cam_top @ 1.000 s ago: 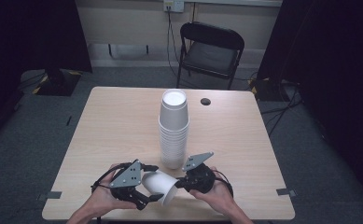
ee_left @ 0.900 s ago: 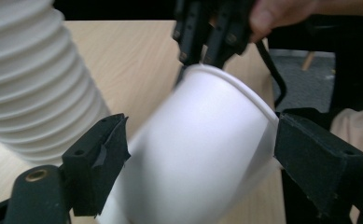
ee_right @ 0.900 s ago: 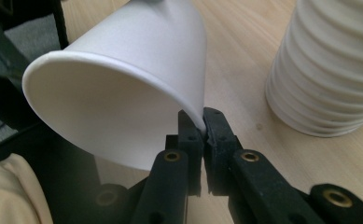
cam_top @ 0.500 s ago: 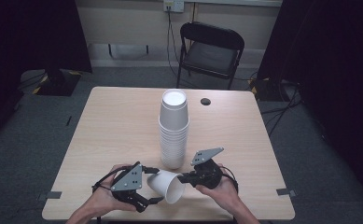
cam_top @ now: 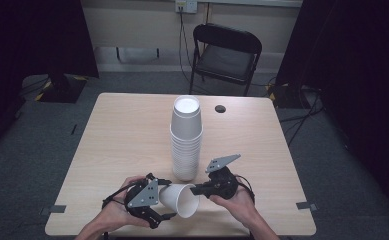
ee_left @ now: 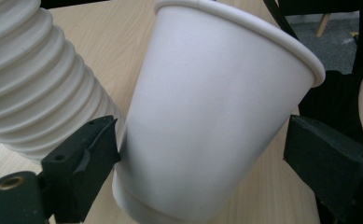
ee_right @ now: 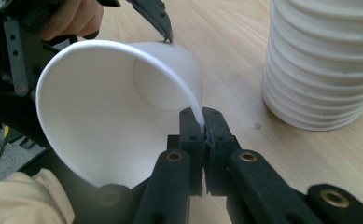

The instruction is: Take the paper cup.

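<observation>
White paper cup (cam_top: pixel 178 199) on its side, rim pinched in closed right gripper (ee_right: pixel 201 122), left gripper (ee_left: pixel 202 154) loosely astride

Probably a recording studio: black curtains (cam_top: pixel 37 35), lone table (cam_top: pixel 127 130), folding chair (cam_top: pixel 225 52)

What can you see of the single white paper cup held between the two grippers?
The single white paper cup is plain, with a rolled rim and a recessed base. It lies tipped on its side near the table's front edge, mouth toward the right gripper, which pinches its rim wall. The left gripper straddles its body, one jaw touching.
</observation>
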